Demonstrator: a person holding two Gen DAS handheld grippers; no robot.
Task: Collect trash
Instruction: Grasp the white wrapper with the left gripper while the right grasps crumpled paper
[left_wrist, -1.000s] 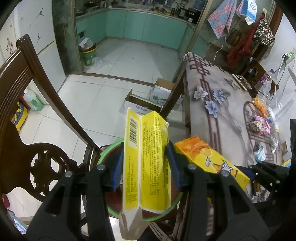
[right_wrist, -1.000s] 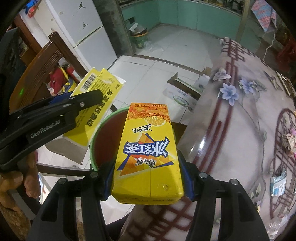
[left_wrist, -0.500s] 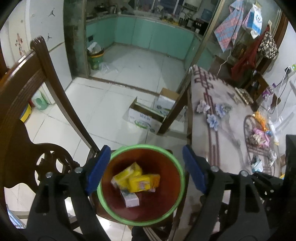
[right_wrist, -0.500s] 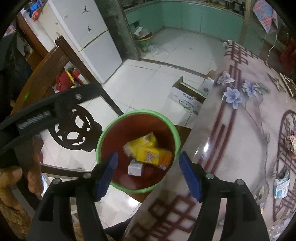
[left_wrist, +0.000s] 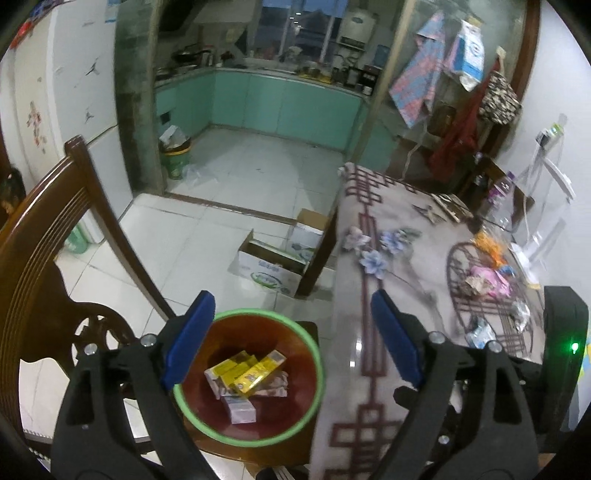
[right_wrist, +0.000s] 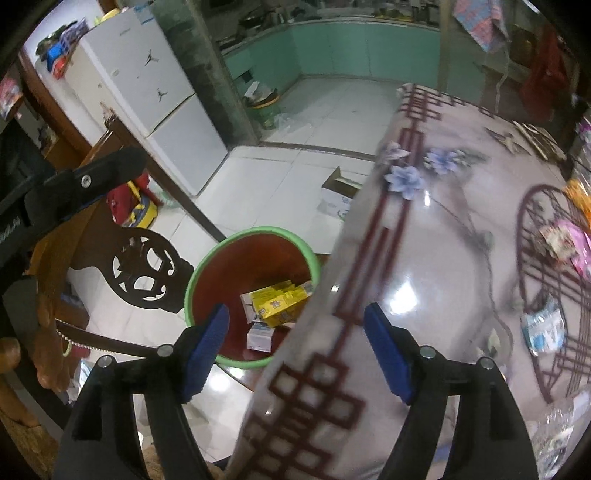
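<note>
At the lower centre of your left view sits a round bin with a bright green rim and dark red inside (left_wrist: 316, 373), holding yellow drink cartons (left_wrist: 255, 371). To the right, the grey glossy tablecloth (left_wrist: 413, 258) bears maroon lattice lines and pale blue flowers. Teal cabinets (left_wrist: 280, 105) fill the upper centre.

Indoor light is dim and cool, with a bluish cast. The window (left_wrist: 291, 37) at the far end is dark. Bright white glare spots sit on the glossy worktop (right_wrist: 436, 280), and a softer sheen lies on the floor tiles (left_wrist: 207, 243). Both fisheye views bend straight lines hard and end in black corners. Motion blur smears the worktop's near edge and its red pattern in the right wrist view; the left wrist view is softly blurred too. A small green lamp (left_wrist: 574, 347) glows on the dark casing at right.
</note>
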